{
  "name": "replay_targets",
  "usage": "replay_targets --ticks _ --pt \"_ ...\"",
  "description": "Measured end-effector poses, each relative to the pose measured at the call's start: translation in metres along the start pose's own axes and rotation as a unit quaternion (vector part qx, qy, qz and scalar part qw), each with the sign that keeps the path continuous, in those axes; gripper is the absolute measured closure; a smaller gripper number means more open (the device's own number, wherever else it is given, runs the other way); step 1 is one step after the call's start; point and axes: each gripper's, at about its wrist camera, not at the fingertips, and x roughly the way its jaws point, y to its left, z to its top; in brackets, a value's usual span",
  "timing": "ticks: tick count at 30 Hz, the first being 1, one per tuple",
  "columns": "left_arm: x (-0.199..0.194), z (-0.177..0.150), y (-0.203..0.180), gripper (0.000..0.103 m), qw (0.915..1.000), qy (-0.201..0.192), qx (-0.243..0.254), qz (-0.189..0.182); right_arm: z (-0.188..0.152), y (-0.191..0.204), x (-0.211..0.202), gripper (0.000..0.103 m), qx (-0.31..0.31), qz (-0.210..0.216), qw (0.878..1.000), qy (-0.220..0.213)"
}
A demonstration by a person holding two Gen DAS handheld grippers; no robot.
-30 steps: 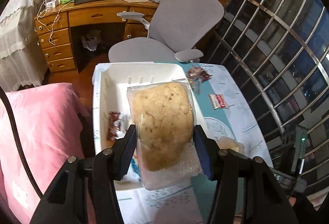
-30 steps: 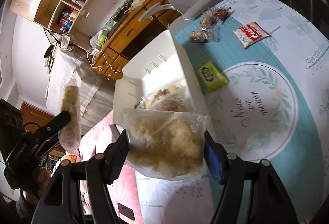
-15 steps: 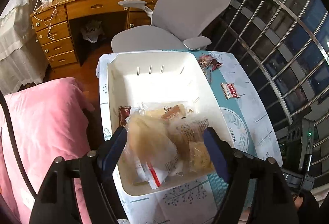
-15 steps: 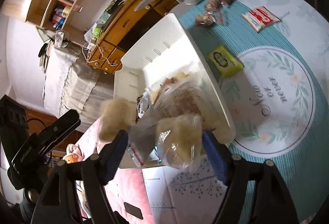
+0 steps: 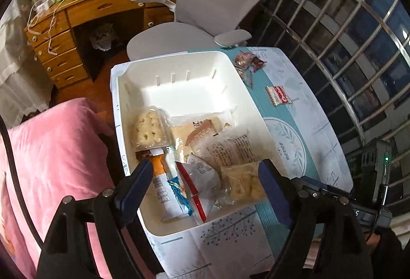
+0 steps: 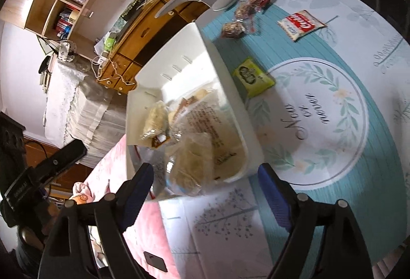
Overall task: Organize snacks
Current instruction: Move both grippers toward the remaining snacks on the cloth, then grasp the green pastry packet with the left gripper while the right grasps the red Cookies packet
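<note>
Both tools are empty. The left hand-held gripper (image 5: 202,182) hangs with its jaws spread wide above the near end of the white bin (image 5: 143,68), gripping nothing, and the right hand-held gripper (image 6: 205,185) is equally wide open and empty over the bin's near corner.

The bin stands at the table (image 6: 320,125) edge, next to the pink bed (image 5: 51,150) at 9 o'clock. The near half is heaped while the far half, toward 12 o'clock, is bare, so a bump from either tool could likely tip a packet over the low near wall onto the bed or floor. The clear wrappers look slick and crinkly; I judge they would slide easily over each other.

Inside lie a puffed rice cake in clear film (image 5: 150,129), an orange-and-white stick pack (image 5: 162,186), a printed clear bag (image 5: 225,150) and a bag of pale crackers (image 5: 243,182).

Left out on the table, at 1 to 2 o'clock of the bin, are a green packet (image 6: 253,77) just beside its wall, a red-and-white packet (image 6: 301,25) and brown wrapped sweets (image 6: 243,17). Reaching for them across the bin risks snagging its rim.
</note>
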Motion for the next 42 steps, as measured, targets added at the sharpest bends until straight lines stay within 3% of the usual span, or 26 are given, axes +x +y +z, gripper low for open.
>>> replay_targets --ticks 14,22,32,42 --pt "0.024 0.036 -0.088 0.016 0.9931 0.030 0.113 0.012 0.011 -0.050 -0.036 0.019 -0.060 -0.113 0.992 -0.004" --pt "0.053 0.060 -0.146 0.016 0.9811 0.058 0.184 0.015 0.039 -0.080 -0.047 0.019 -0.101 -0.139 0.985 -0.021" --pt "0.107 0.083 -0.199 0.016 0.9553 0.108 0.274 0.030 0.093 -0.107 -0.045 0.019 -0.154 -0.141 0.976 -0.062" --pt "0.176 0.098 -0.214 0.016 0.9201 0.187 0.341 0.043 0.149 -0.125 -0.018 0.019 -0.170 -0.142 0.970 -0.105"
